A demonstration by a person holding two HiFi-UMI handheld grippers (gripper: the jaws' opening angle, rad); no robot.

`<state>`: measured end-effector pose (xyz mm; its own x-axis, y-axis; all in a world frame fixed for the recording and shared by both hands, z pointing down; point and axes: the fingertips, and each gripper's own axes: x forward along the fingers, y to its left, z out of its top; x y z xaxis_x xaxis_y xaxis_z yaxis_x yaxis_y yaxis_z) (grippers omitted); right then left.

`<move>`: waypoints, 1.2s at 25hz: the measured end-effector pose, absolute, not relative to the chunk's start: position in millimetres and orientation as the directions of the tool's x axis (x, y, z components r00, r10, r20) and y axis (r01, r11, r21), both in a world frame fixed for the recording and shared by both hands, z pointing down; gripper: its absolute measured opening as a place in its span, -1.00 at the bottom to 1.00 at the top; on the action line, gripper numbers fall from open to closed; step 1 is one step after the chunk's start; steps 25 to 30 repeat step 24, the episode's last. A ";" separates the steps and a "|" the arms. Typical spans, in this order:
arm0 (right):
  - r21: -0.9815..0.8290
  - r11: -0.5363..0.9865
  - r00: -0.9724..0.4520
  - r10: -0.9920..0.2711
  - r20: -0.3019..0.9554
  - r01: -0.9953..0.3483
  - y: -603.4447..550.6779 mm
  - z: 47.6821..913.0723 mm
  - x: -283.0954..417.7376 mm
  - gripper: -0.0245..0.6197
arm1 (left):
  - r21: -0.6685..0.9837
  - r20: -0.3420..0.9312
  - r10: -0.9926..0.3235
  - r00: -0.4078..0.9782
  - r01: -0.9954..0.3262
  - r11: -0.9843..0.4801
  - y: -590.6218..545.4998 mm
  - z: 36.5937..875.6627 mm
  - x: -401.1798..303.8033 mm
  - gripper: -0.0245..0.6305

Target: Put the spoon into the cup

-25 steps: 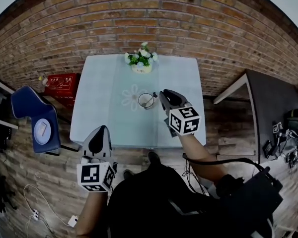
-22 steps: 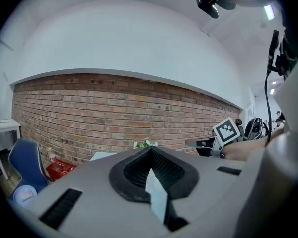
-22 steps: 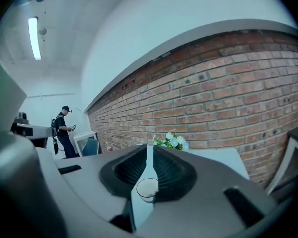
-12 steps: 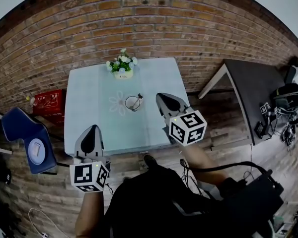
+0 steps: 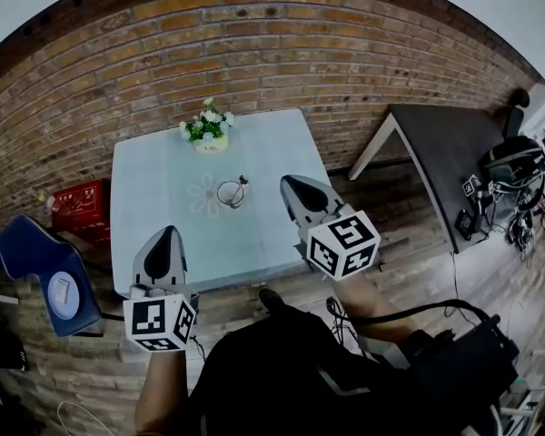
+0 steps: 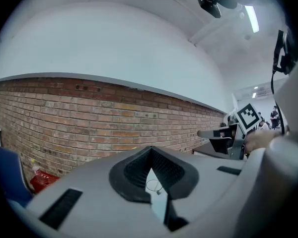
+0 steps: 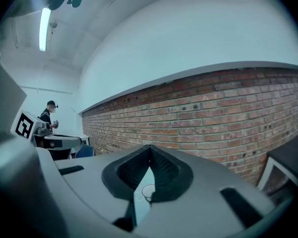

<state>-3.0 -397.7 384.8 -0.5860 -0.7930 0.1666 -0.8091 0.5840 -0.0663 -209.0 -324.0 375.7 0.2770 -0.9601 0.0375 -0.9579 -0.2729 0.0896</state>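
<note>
A clear glass cup (image 5: pixel 230 193) stands near the middle of the pale blue table (image 5: pixel 145 184), with the spoon (image 5: pixel 242 182) leaning inside it, handle up. My right gripper (image 5: pixel 292 183) hovers shut and empty to the right of the cup, apart from it. Off the table's near edge my left gripper (image 5: pixel 166 232) is also shut and holds nothing. Through the slit below the shut left gripper (image 6: pixel 150 151) the cup (image 6: pixel 153 185) and the spoon (image 6: pixel 159 192) show far ahead. The right gripper (image 7: pixel 150 150) likewise frames the cup (image 7: pixel 147 192).
A white pot of flowers (image 5: pixel 206 131) stands at the table's far edge by the brick wall (image 5: pixel 254 44). A blue chair (image 5: pixel 36 275) and a red box (image 5: pixel 77 209) lie left of the table; a dark table (image 5: pixel 445 148) stands to the right. A person (image 7: pixel 49 114) stands far off.
The right gripper has drawn back from beside the cup, toward me and upward, leaving the spoon in the cup. The left gripper rose slightly. The head view has swung, shifting the table leftward.
</note>
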 end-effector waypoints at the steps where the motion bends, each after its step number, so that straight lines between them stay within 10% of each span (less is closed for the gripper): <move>1: -0.065 0.584 -0.585 -0.794 0.166 -0.809 -396.5 384.1 -2.8 -0.87 | 0.090 0.040 -0.960 0.278 -0.958 -0.274 -323.8 376.3 -208.6 -0.90; 30: -0.067 0.574 -0.577 -0.801 0.162 -0.816 -398.7 382.0 1.1 -0.87 | 0.112 0.040 -0.966 0.255 -0.962 -0.249 -328.3 376.8 -209.5 -0.90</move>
